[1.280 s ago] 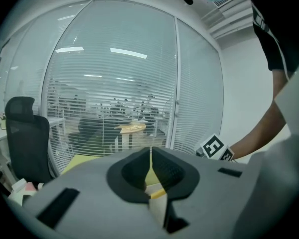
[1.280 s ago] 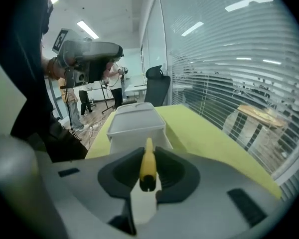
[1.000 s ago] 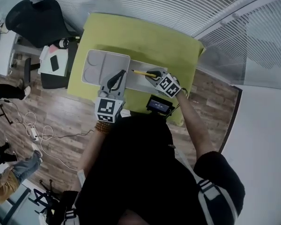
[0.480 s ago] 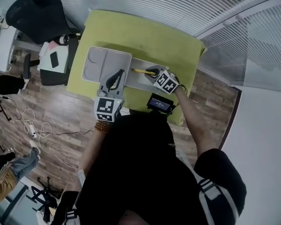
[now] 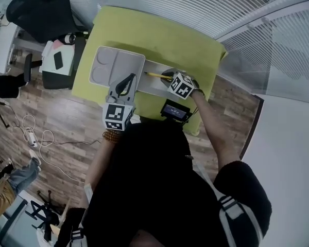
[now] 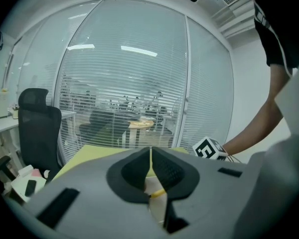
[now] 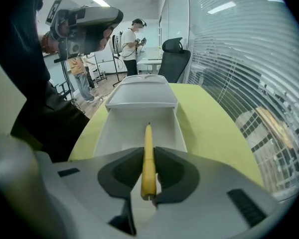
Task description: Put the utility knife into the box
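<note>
Your right gripper (image 7: pixel 149 151) is clamped on the yellow utility knife (image 7: pixel 148 158), its jaws pressing the handle from both sides, and the blade end points to 12 o'clock in the right gripper view, out over the inside of the open white box (image 7: pixel 114 128). Whether the tip touches the box floor cannot be told. In the head view the knife runs from that gripper toward 9 o'clock, above the box's near half. The box sits on the yellow-green table (image 5: pixel 159 40), with its white lid (image 5: pixel 116 71) lying just beside it at 9 o'clock. Your left gripper (image 5: pixel 130 79) hangs over the seam between lid and box, its jaws together with nothing between them.
</note>
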